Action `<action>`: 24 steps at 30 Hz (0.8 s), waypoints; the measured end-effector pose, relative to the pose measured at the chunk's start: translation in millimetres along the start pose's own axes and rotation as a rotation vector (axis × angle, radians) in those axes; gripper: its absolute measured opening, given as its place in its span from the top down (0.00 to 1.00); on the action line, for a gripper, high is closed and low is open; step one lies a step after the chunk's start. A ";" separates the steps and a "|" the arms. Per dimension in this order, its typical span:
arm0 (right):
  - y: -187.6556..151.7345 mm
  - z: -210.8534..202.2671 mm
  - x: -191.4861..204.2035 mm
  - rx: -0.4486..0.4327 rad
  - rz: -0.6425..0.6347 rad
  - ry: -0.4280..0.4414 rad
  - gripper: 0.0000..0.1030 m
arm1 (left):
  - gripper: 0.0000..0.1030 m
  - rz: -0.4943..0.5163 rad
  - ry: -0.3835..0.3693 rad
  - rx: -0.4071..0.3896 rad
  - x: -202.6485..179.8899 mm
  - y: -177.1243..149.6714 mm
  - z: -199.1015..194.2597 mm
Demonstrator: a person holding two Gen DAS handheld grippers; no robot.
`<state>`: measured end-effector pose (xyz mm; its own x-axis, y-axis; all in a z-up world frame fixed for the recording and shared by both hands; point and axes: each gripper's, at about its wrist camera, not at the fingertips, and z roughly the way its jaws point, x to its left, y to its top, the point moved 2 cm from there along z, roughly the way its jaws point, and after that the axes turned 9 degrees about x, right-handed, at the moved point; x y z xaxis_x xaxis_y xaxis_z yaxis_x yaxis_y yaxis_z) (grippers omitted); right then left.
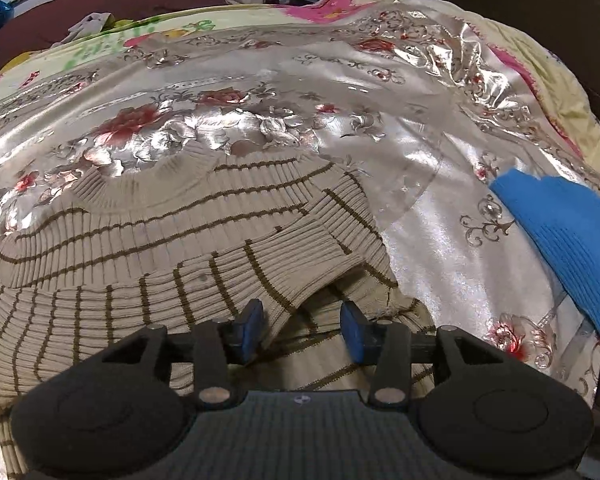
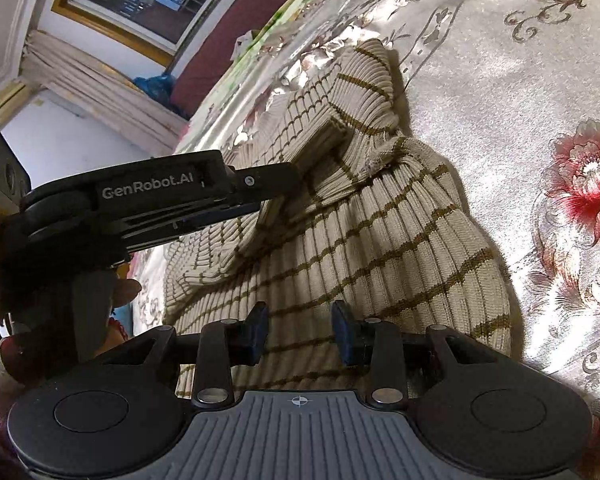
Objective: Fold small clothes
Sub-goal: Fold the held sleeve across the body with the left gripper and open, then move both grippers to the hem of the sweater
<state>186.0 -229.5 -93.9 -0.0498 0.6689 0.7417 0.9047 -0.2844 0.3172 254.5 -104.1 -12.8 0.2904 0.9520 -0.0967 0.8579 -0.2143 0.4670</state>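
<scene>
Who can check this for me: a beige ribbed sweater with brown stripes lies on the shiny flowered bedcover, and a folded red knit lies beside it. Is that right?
One detail is wrong: the knit beside the sweater is blue, not red, as the left wrist view shows. The rest holds: the beige ribbed sweater with brown stripes does lie on the shiny flowered bedcover.

Black claw, blue pads
</scene>
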 end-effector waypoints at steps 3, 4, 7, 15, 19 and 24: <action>1.0 -2.0 -2.5 -0.004 0.004 -0.002 0.67 | 0.55 -0.010 -0.015 -0.017 -0.7 4.1 2.7; 1.5 -2.3 -3.3 -0.004 0.006 -0.001 0.67 | 0.55 -0.017 -0.022 -0.022 -1.1 5.0 4.0; 2.6 -3.4 -5.8 -0.003 0.017 0.003 0.67 | 0.55 -0.030 -0.053 -0.008 -3.3 7.2 13.4; 7.9 -4.5 -11.1 0.004 0.030 0.014 0.67 | 0.55 -0.019 -0.063 0.052 -9.9 5.4 30.9; 7.2 -5.4 -10.8 0.000 0.018 0.001 0.67 | 0.55 -0.043 -0.073 0.029 -5.3 0.7 11.5; 6.0 -4.2 -7.5 -0.007 -0.003 -0.018 0.66 | 0.55 -0.109 -0.066 0.009 18.3 -36.3 -29.2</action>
<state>190.0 -239.1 -95.1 -0.0448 0.6818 0.7302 0.9018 -0.2868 0.3232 216.3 -72.5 -5.9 0.2226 0.9533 -0.2042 0.8896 -0.1129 0.4425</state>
